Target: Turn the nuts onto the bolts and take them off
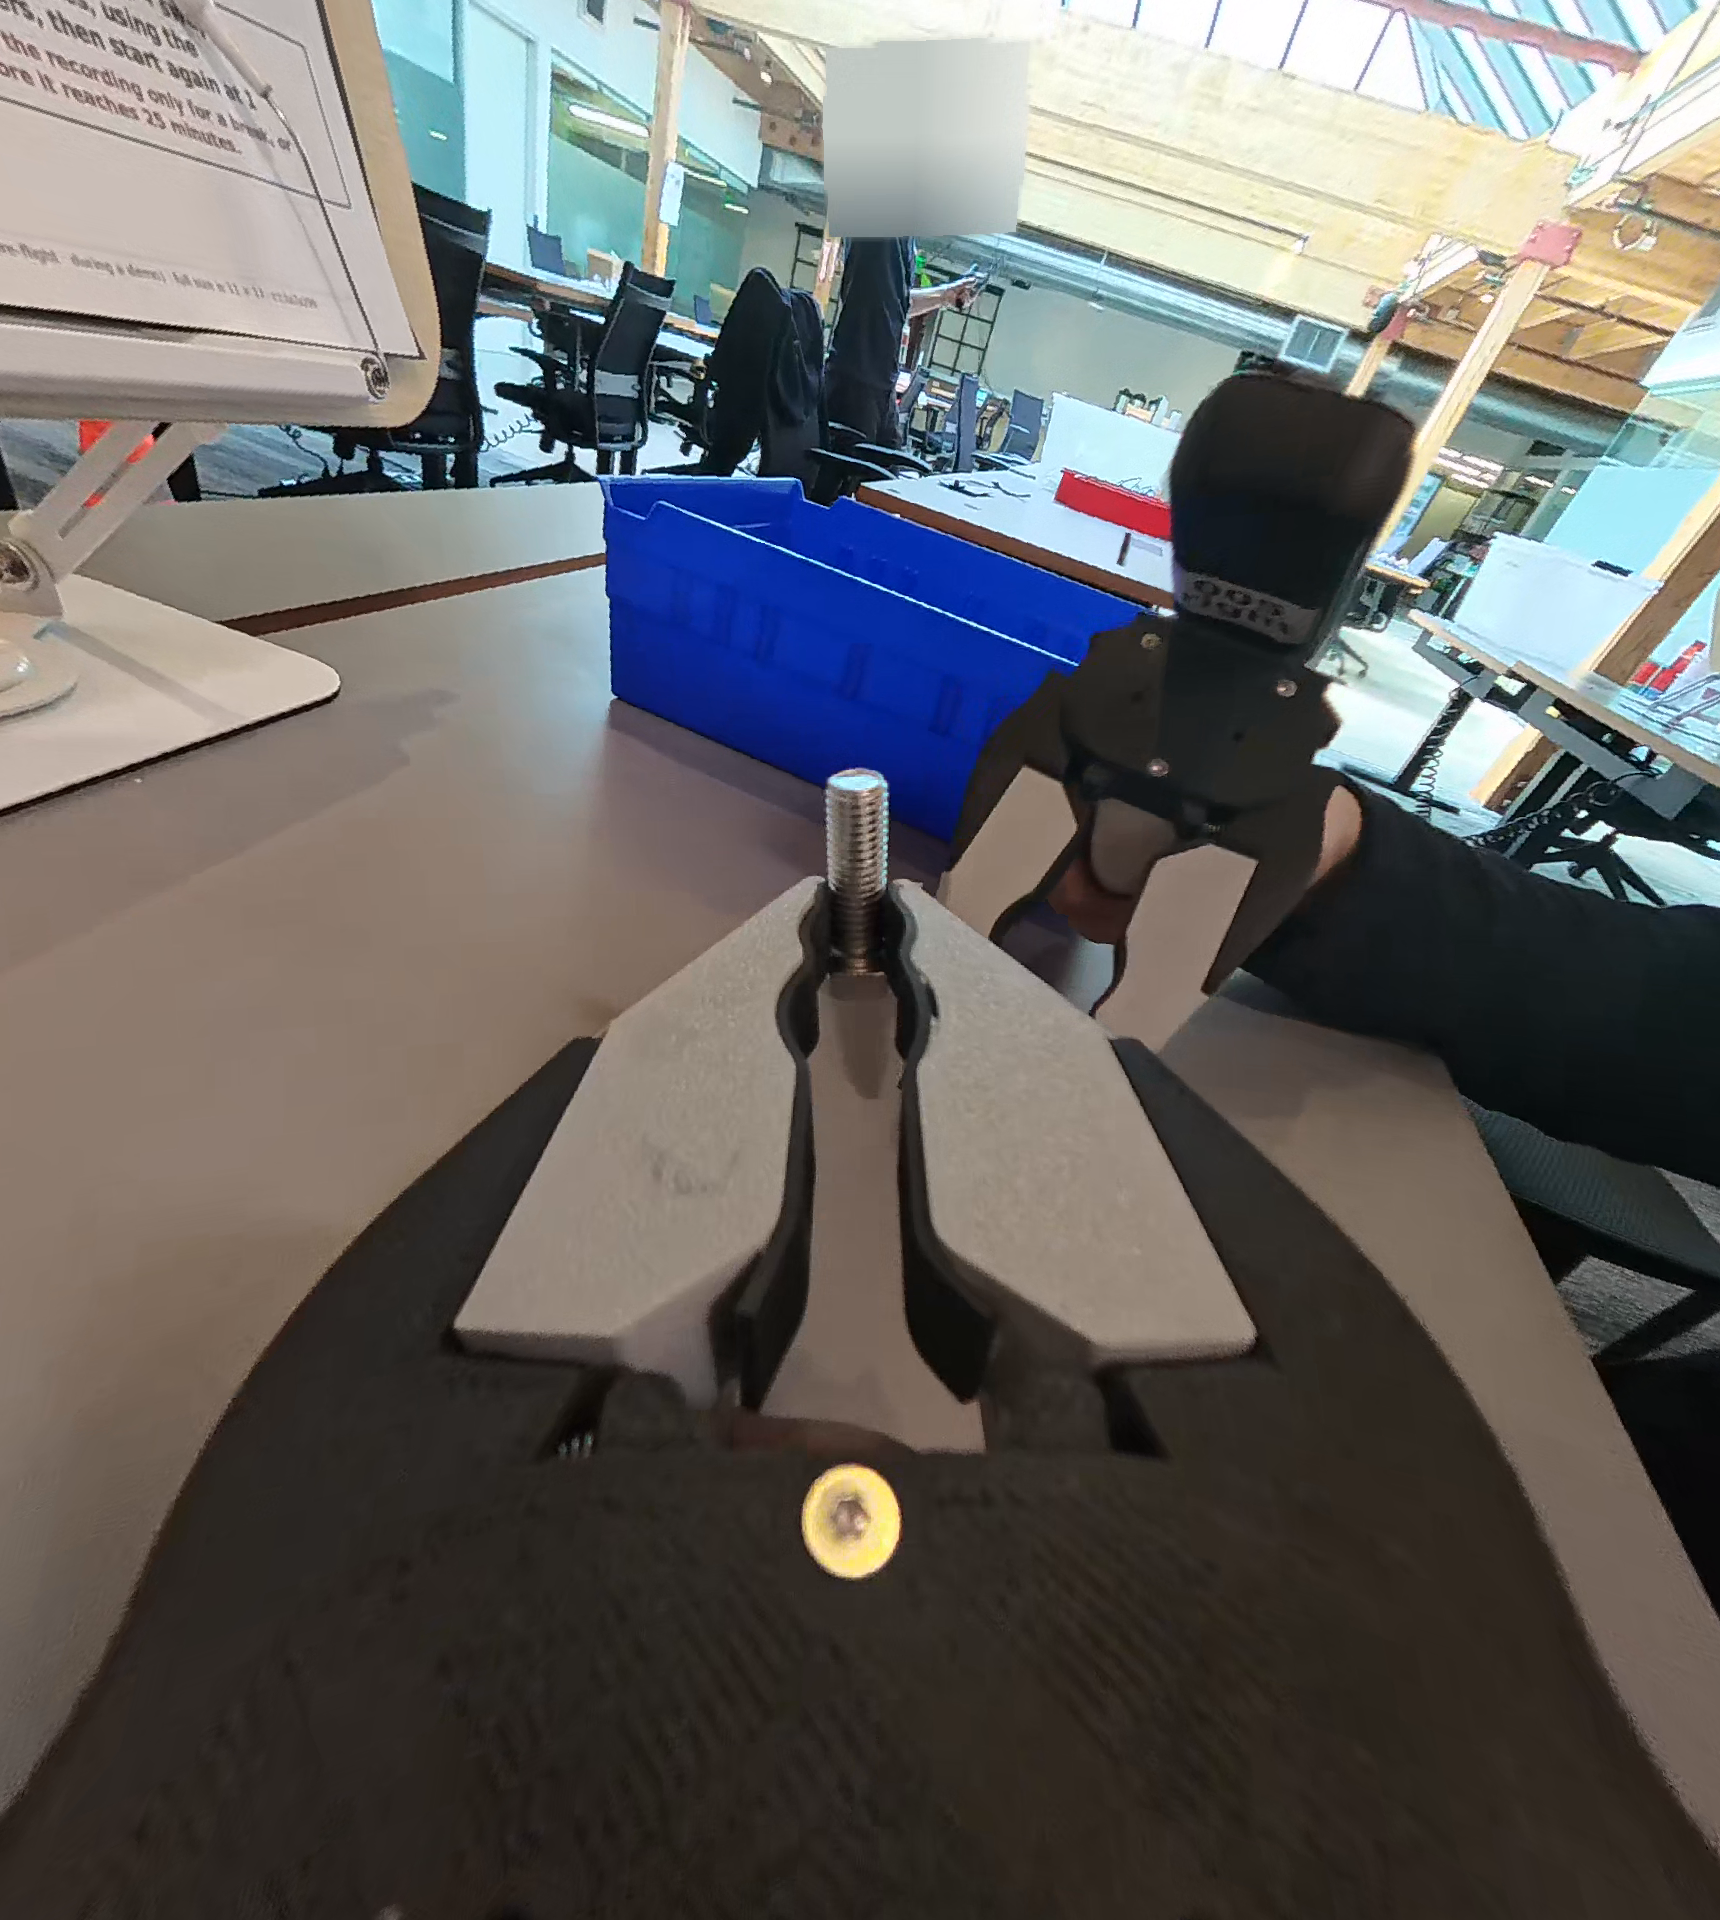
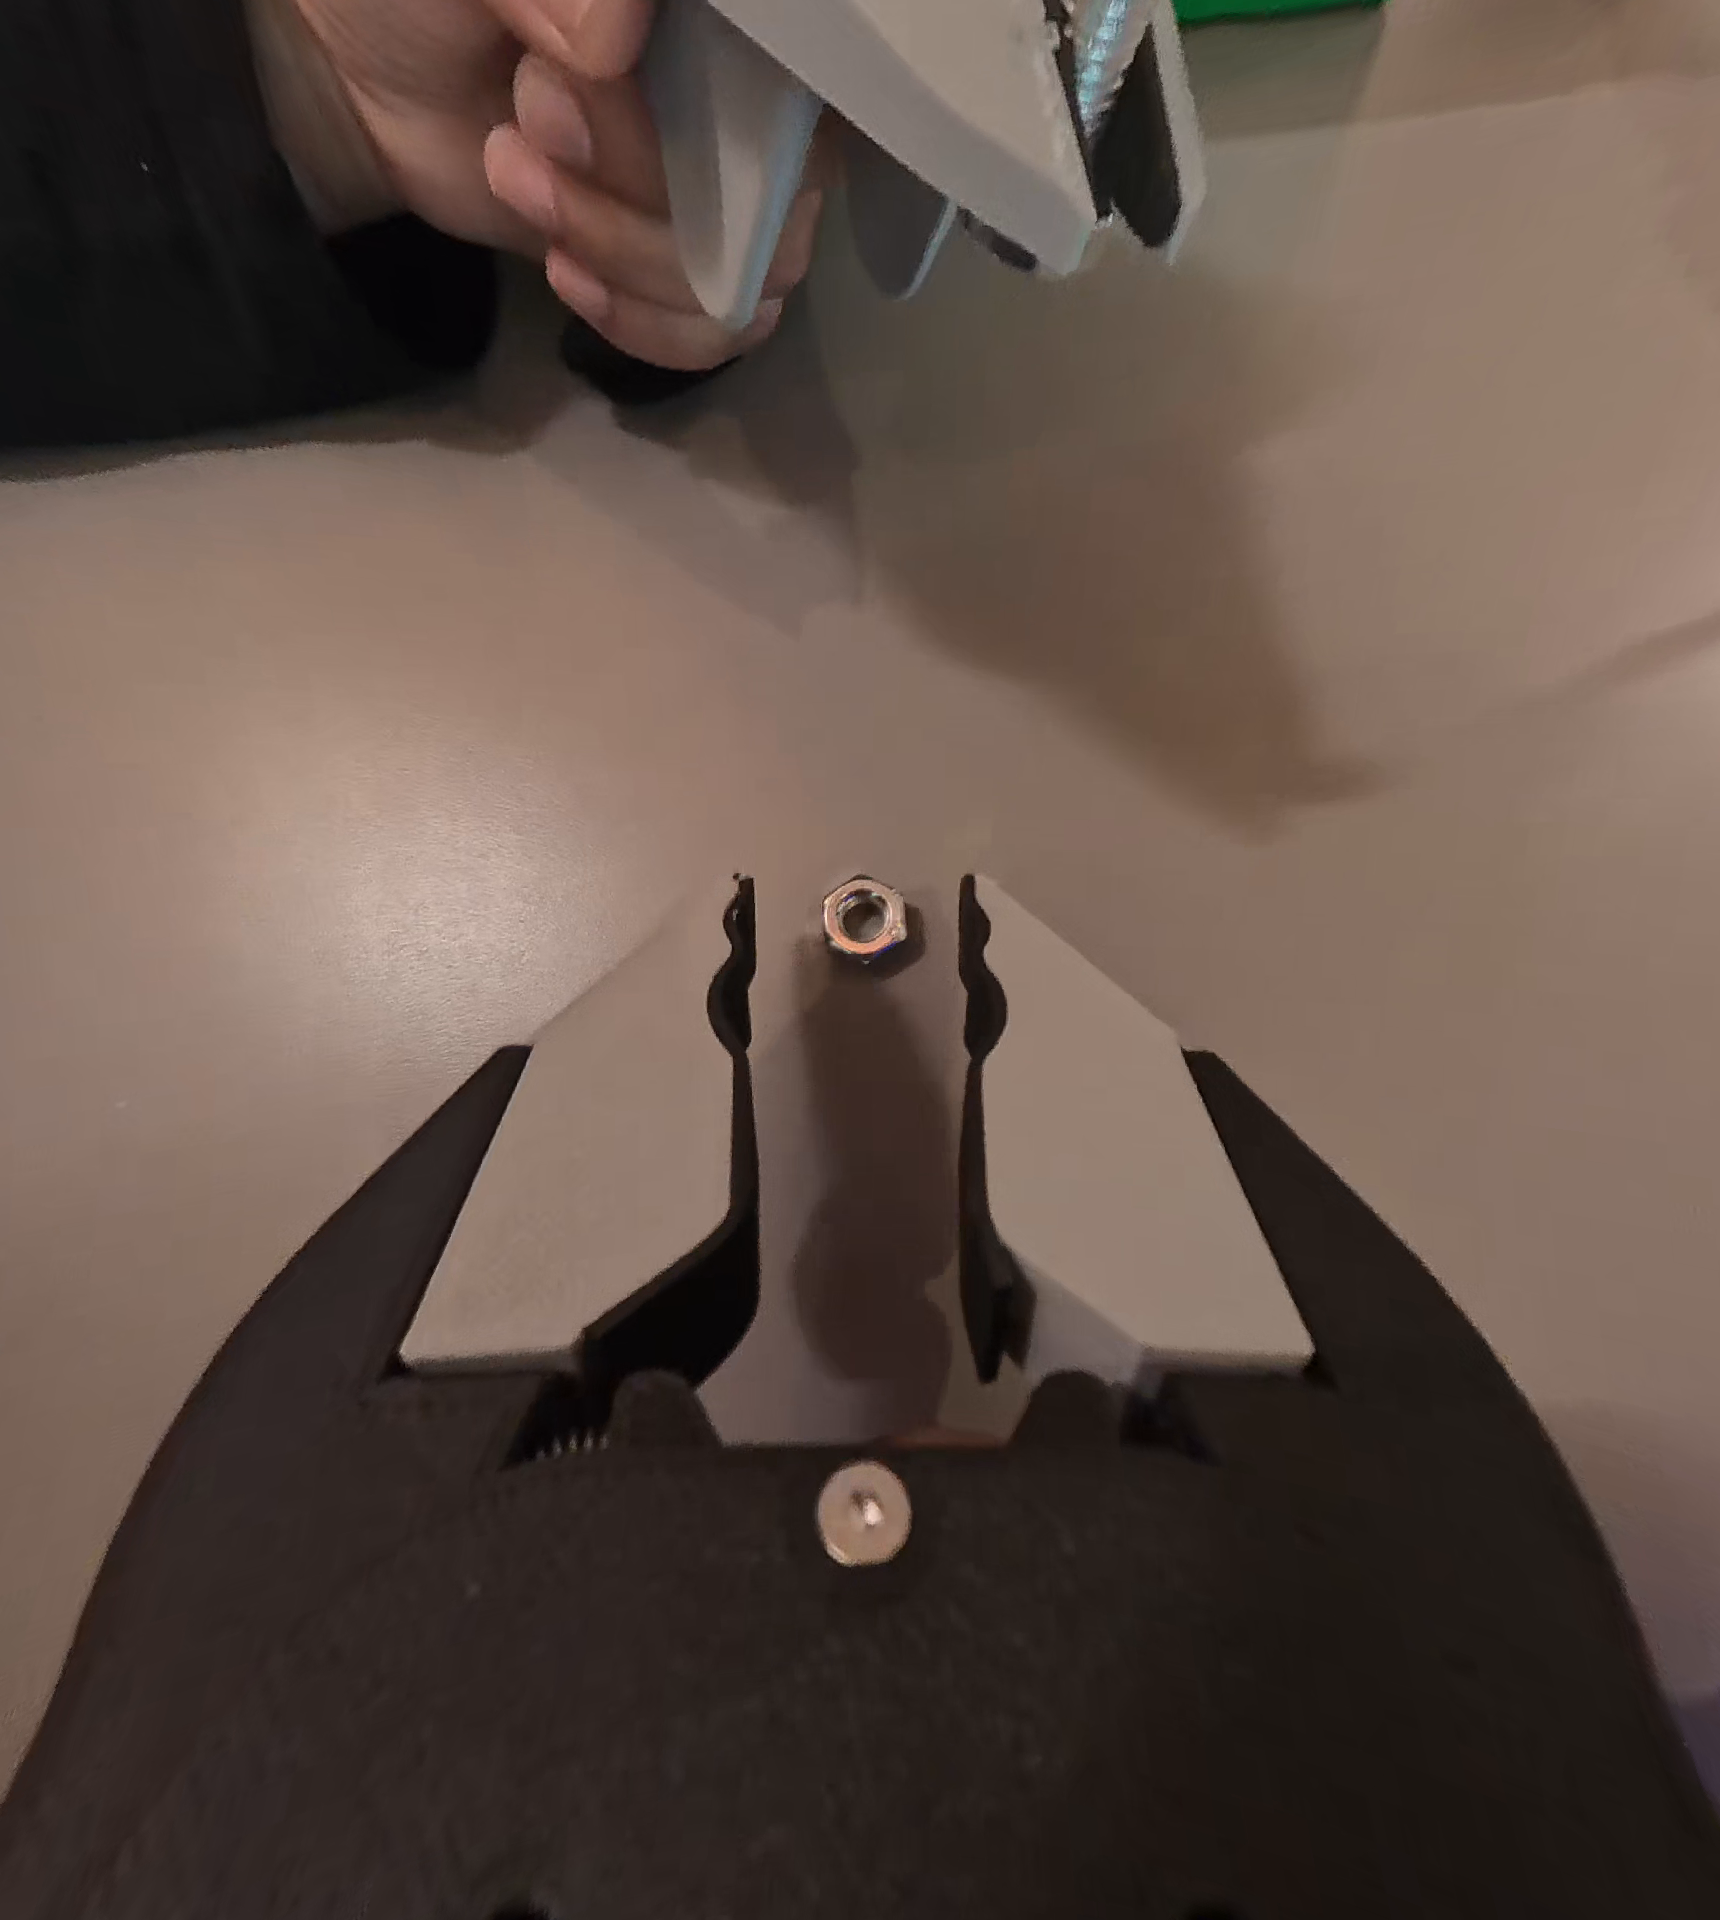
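Observation:
My left gripper is shut on a silver bolt and holds it upright, threaded end up, above the grey table. No nut is on the bolt. A silver hex nut lies flat on the table between the fingertips of my right gripper, which is open and points straight down at it. The fingers stand apart from the nut on both sides. The right gripper also shows in the left wrist view, right of the bolt. The left gripper holding the bolt shows at the top of the right wrist view.
A blue plastic bin stands on the table behind the bolt. A white stand with a printed sheet is at the back left. A person's hand and dark sleeve hold the grippers. Office desks and chairs lie beyond. Spacing between my two grippers at the tips: around 10 centimetres.

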